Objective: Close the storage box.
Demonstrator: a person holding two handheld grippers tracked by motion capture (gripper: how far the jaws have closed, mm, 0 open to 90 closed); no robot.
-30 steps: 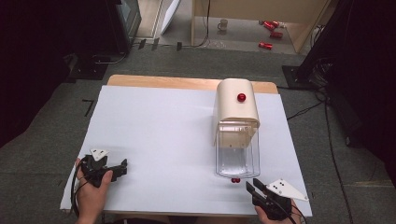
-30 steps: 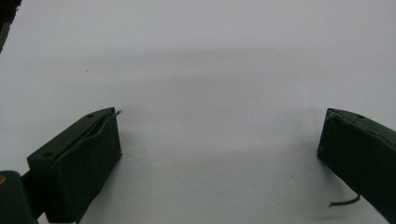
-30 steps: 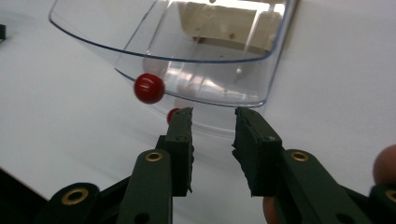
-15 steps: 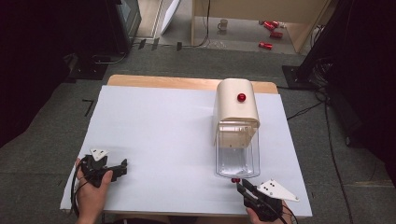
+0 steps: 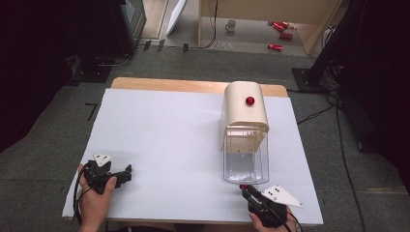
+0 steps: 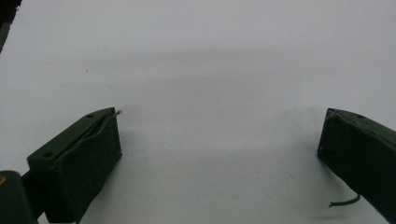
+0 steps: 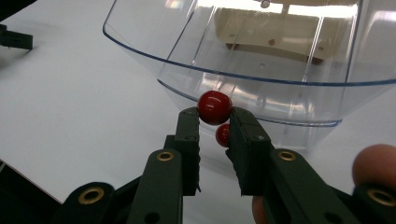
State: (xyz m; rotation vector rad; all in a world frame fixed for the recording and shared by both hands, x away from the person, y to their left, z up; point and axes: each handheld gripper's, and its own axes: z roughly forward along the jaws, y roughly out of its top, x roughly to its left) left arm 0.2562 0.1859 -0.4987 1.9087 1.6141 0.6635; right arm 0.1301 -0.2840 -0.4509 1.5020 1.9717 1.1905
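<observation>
A cream dispenser-like box [image 5: 239, 116] with a red knob [image 5: 250, 101] on top stands on the right of the white table [image 5: 183, 140]. A clear plastic bin [image 5: 245, 166] juts from its front toward me. A small red ball [image 7: 214, 107] sits at the bin's front wall [image 7: 261, 56], and my right gripper [image 7: 215, 116] is shut on it, one pad on each side. In the high view the right gripper [image 5: 245, 190] sits just below the bin. My left gripper [image 5: 124, 174] rests at the table's front left, jaws wide open over bare white surface [image 6: 219, 135].
The table's wooden edge [image 5: 193, 86] shows at the back. Beyond it on the floor are a mug [image 5: 231, 25], red cans [image 5: 280, 29] and cables. Dark stands flank the table on both sides.
My right gripper has moved up and left to the bin's front and its jaws have closed on the small red ball. The left gripper has stayed put.
</observation>
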